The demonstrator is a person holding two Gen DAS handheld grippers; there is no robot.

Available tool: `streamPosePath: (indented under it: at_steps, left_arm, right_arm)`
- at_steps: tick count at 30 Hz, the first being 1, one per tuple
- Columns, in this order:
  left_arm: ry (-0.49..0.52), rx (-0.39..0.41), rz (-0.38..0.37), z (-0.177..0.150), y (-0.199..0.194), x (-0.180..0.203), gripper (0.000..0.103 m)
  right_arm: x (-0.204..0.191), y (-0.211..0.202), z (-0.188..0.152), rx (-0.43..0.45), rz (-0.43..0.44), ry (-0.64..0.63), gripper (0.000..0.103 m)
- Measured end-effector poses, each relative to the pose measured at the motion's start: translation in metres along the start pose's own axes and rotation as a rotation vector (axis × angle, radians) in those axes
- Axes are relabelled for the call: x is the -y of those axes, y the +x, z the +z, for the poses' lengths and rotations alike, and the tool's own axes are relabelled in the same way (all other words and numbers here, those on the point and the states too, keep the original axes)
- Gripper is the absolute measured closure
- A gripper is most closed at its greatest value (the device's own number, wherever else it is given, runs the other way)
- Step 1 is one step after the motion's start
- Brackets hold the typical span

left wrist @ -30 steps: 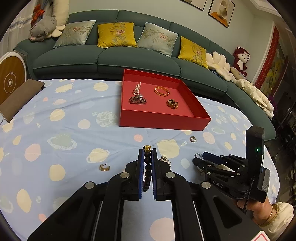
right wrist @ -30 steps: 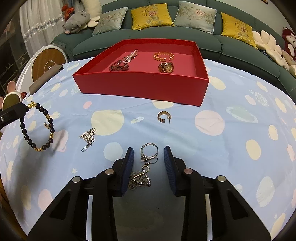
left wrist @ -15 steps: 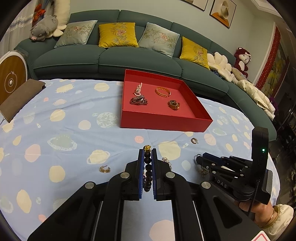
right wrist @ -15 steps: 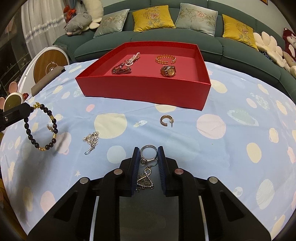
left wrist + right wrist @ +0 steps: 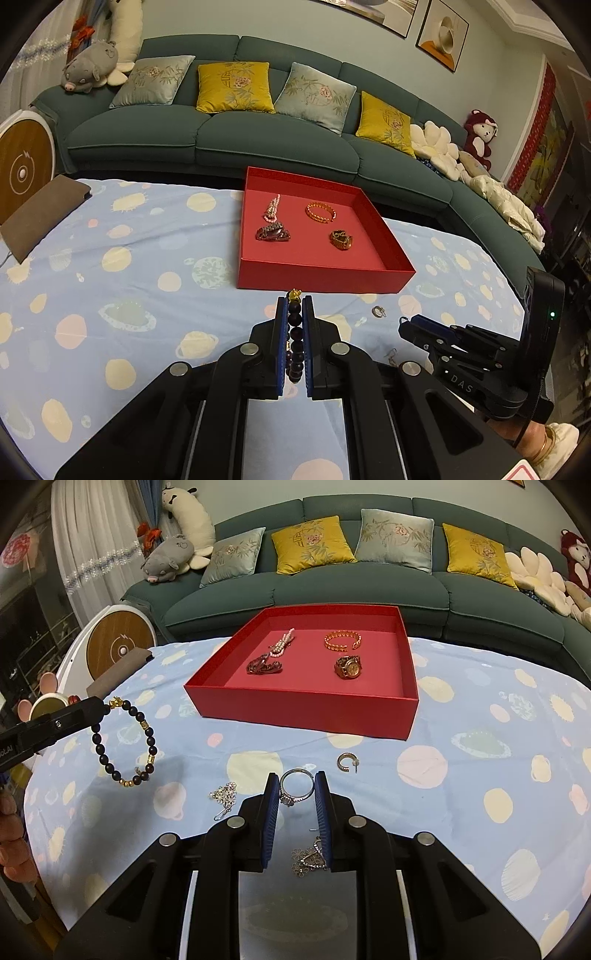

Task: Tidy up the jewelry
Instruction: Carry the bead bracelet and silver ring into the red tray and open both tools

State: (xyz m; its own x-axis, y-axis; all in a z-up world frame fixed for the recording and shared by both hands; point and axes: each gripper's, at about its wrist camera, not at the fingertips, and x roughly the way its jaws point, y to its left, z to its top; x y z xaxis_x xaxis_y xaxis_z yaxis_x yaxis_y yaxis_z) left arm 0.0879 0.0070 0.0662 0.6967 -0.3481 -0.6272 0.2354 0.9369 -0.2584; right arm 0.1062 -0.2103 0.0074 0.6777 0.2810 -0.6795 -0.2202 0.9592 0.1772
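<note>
Left gripper: jaws narrow, blue ribbed pads clamped on a bracelet of round dark beads with a few gold ones. In the right wrist view the loop hangs free at centre left of the frame, above the cloth, with a shadow beneath it.

Right gripper: jaws narrow, pads pressing both sides of a thin silver ring with a small stone setting; ring sits at frame centre, between the fingertips.

Loose pieces on the cloth: a gold hoop earring just right of the fingertips; a silver flower chain to the left; a flower pendant low between the right gripper's fingers.

Red box, shallow, square, matte card, straight walls, upper centre. Inside, well apart: a pearl strand, a gold bangle, a dark bracelet, a gold watch.

Surface: pale blue tablecloth, soft and slightly creased, printed with planets and round spots. Behind it, a dark green sofa with yellow and grey cushions, plush toys at both ends.

Open cloth lies right of the box and along the table's right edge; the front half of the box floor is bare.
</note>
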Motion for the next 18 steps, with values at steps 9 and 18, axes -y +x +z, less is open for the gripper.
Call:
streamPosePath:
  at_steps: [9,18]
  left_arm:
    - [0.05,0.049,0.003,0.043,0.015,0.015,0.098]
    - [0.035,0.021,-0.028,0.077,0.071,0.019,0.098]
  right_arm:
    - [0.005,-0.009,0.035,0.05,0.001,0.0,0.084]
    - [0.024,0.012,0.088,0.099,-0.038,-0.005,0.084]
